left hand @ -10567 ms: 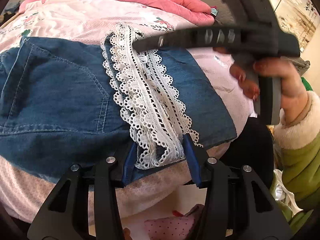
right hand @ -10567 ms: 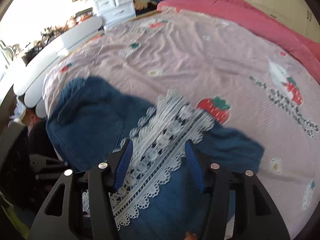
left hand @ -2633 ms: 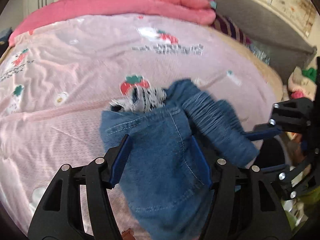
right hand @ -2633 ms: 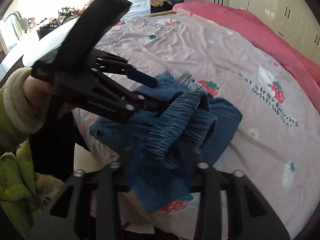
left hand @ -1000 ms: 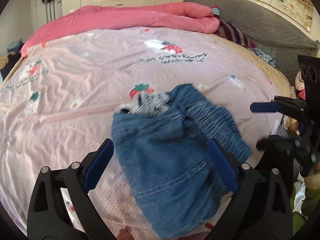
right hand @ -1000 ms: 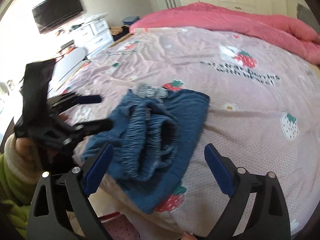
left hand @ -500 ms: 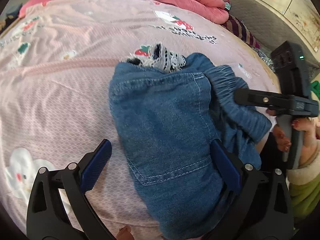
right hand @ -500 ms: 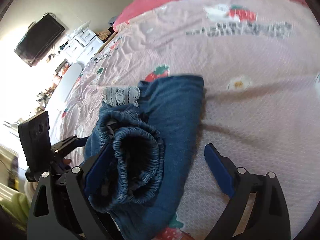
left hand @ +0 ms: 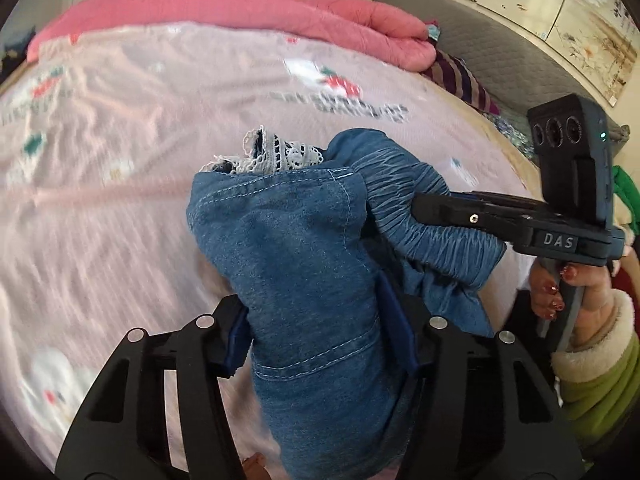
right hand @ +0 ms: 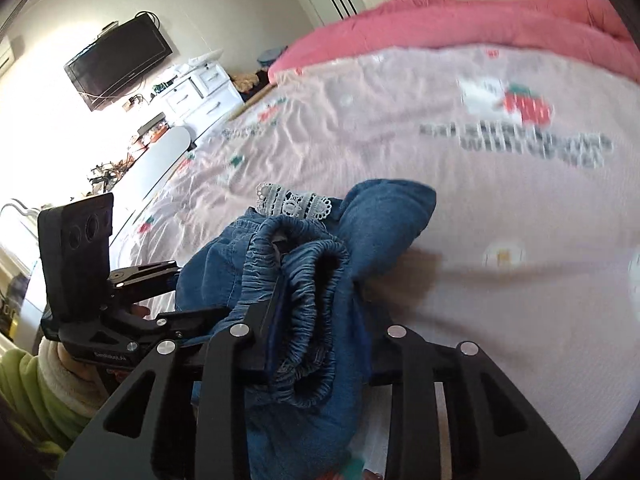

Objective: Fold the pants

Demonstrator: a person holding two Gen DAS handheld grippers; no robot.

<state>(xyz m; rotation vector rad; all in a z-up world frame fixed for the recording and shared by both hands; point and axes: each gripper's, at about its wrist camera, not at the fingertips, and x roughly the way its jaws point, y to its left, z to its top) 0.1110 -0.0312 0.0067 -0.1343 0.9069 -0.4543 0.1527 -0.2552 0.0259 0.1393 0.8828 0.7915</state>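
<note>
The folded blue denim pants with white lace trim are held up over the near edge of the pink bed sheet. My left gripper is shut on the denim body of the bundle. My right gripper is shut on the gathered elastic waistband. In the left wrist view the right gripper comes in from the right and pinches the waistband. In the right wrist view the left gripper is at the left, its fingertips hidden behind the denim.
A pink quilt lies rolled along the far side of the bed. A grey headboard and striped pillow are at the right. A white dresser and wall television stand beyond the bed's left side.
Both grippers were open around the pants half a second ago. Both have closed on the bundle and lifted it off the sheet.
</note>
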